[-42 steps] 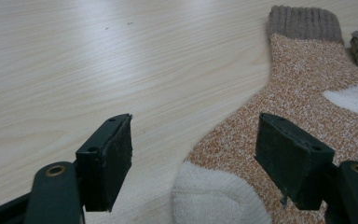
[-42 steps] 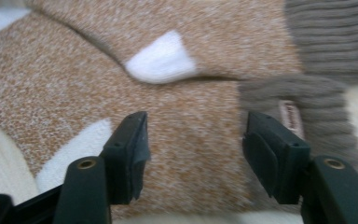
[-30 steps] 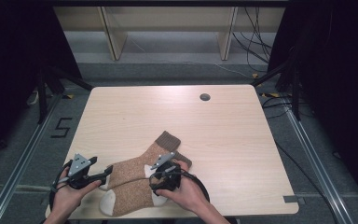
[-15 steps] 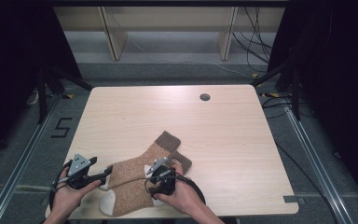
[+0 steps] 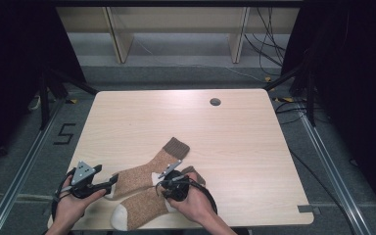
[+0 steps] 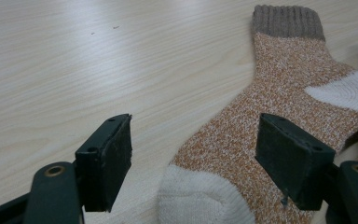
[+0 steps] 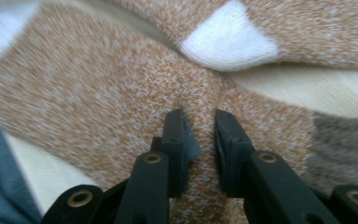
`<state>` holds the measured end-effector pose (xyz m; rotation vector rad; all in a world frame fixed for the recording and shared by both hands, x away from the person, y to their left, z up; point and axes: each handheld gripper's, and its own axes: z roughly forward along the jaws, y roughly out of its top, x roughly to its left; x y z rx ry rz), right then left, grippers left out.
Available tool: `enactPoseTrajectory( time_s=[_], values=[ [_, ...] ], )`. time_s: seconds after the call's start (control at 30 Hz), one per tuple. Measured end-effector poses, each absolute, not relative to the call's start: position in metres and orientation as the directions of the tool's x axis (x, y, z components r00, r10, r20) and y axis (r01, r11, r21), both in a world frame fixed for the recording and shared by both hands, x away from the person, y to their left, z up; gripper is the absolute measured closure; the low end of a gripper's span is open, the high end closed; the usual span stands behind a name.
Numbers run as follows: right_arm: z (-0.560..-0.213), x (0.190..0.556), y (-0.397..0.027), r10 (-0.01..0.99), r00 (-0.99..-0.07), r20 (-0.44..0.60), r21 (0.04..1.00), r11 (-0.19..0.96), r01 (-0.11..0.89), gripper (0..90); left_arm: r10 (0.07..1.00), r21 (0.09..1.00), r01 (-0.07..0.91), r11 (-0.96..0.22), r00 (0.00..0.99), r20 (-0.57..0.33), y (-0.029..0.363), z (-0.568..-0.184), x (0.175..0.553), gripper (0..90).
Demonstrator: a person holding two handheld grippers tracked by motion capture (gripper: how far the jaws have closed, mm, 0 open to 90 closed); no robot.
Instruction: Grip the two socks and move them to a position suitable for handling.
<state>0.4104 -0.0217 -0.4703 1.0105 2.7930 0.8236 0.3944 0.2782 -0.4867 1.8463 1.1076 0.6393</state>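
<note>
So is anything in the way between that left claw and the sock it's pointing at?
Nothing visible. The left claw stands open with the upper sock's white toe already between its jaws, pads not touching it. The right claw has just been closing, pinching the lower sock.

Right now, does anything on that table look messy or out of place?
The two socks lie crossed, not side by side. The right gripper has pinched a fold of the near one, bunching it. Nothing looks damaged.
</note>
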Motion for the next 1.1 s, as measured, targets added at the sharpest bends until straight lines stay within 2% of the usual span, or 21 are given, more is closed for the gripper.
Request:
enactPoseTrajectory(
  time_s=[0.2, 0.27, 0.37, 0.57, 0.67, 0.9, 1.1],
  values=[
    [-0.446, 0.41, -0.045, 0.661, -0.739, 0.131, 0.507, 0.596, 0.623, 77.3, 0.882, 0.87, 0.436, -0.23, 0.471, -0.003, 0.278, -0.486, 0.394, 26.3],
    [-0.441, 0.412, -0.056, 0.661, -0.742, 0.113, 0.533, 0.59, 0.607, 77.3, 0.883, 0.869, 0.436, -0.232, 0.469, 0.001, 0.278, -0.486, 0.394, 26.3],
    [-0.432, 0.417, -0.078, 0.718, -0.686, 0.114, 0.539, 0.536, 0.65, 77.3, 0.885, 0.87, 0.437, -0.23, 0.466, 0.0, 0.278, -0.486, 0.394, 26.3],
    [-0.426, 0.427, -0.108, 0.762, -0.639, 0.099, 0.571, 0.483, 0.664, 77.3, 0.886, 0.869, 0.439, -0.227, 0.464, -0.003, 0.278, -0.486, 0.394, 26.3],
    [-0.429, 0.433, -0.123, 0.803, -0.59, 0.087, 0.583, 0.439, 0.683, 77.2, 0.891, 0.865, 0.449, -0.225, 0.453, -0.004, 0.278, -0.486, 0.393, 26.3],
    [-0.452, 0.441, -0.142, 0.867, -0.495, 0.052, 0.514, 0.401, 0.758, 76.6, 0.883, 0.869, 0.438, -0.232, 0.469, 0.0, 0.278, -0.486, 0.394, 26.5],
    [-0.461, 0.438, -0.142, 0.869, -0.493, 0.042, 0.475, 0.417, 0.775, 75.0, 0.874, 0.86, 0.444, -0.252, 0.487, 0.004, 0.275, -0.487, 0.394, 26.6]
  ],
)
